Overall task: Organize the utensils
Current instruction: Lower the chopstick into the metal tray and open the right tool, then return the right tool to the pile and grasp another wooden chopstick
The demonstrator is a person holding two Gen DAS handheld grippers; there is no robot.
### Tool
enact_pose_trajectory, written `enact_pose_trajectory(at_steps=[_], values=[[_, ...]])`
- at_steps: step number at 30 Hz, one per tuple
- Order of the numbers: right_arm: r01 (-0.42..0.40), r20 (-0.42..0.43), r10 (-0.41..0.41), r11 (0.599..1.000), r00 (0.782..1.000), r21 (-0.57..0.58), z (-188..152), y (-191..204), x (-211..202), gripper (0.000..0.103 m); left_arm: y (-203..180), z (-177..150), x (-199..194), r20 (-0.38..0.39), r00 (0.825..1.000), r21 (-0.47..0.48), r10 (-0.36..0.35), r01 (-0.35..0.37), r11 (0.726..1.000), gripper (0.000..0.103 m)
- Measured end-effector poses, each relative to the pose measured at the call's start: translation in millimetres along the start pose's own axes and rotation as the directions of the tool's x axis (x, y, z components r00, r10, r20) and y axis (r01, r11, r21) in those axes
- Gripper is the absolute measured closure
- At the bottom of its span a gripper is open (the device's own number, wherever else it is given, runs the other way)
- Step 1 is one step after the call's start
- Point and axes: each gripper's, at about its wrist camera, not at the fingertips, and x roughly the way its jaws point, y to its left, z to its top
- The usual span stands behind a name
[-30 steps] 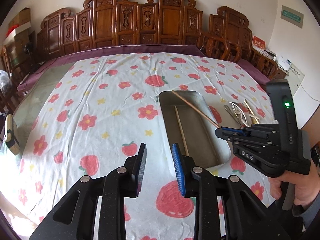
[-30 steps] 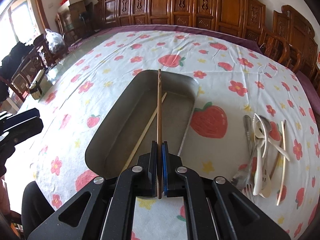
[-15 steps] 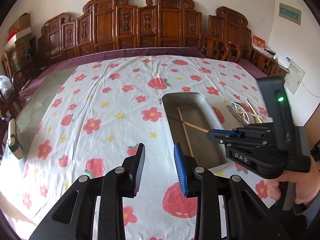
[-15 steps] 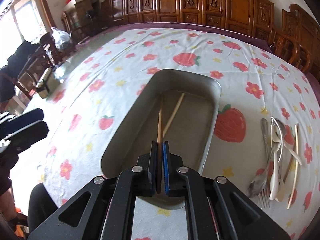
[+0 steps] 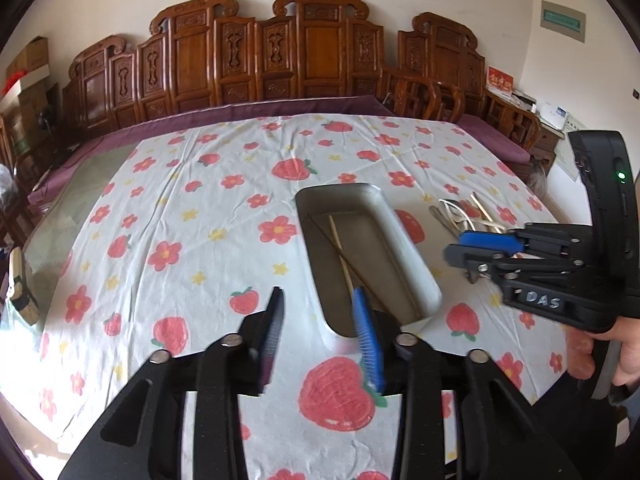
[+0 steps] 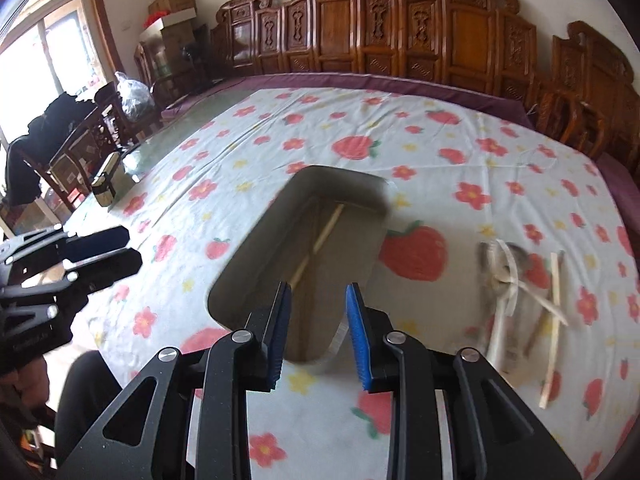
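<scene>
A metal tray (image 5: 416,276) (image 6: 256,248) lies on the flowered tablecloth. In it are a pale chopstick (image 5: 338,242) (image 6: 324,234) and a dark chopstick (image 5: 362,276), crossing each other. My right gripper (image 6: 320,320) (image 5: 456,247) hovers over the tray's near end, its jaws opening with nothing between them. My left gripper (image 5: 320,320) (image 6: 128,248) hangs over the cloth at the tray's near left corner, its jaws also opening and empty. A pile of spoons, a fork and chopsticks (image 6: 516,284) (image 5: 460,216) lies right of the tray.
A small box (image 5: 18,284) (image 6: 106,186) sits on the bare glass at the table's left edge. Carved wooden chairs (image 5: 312,52) line the far side. A person's hand (image 5: 600,344) holds the right gripper's handle.
The right gripper lowered the dark chopstick into the tray, let it go and drew back upward. Both grippers' jaws stand wider than before.
</scene>
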Motion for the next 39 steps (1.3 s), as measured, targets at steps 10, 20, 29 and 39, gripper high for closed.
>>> enact_pose_trajectory(at_steps=[10,20,29,39], values=[[0.112,0.014,-0.113,0.992,0.993,0.06,-54.7,-76.7,-43.5,0.072,-36.2,-4.9,-6.4,0.038,0.999,0.071,-0.021,0.018,0.997,0.024],[0.191,-0.035,-0.188,0.975,0.981,0.114,-91.4,-146.5,-39.6,0.072,-77.2,-8.0,7.4,0.024,0.998,0.085,-0.063,0.061,0.995,0.021],[0.21,-0.091,-0.198,0.965,0.976,0.16,-97.4,-192.3,-9.0,0.072,-116.6,-4.7,32.3,-0.014,0.994,0.083,-0.106,0.107,0.991,0.022],[0.231,-0.166,-0.207,0.962,0.964,0.144,-82.9,-211.9,33.3,0.086,-162.3,7.5,59.4,-0.056,0.993,0.13,-0.107,0.113,0.985,0.022]])
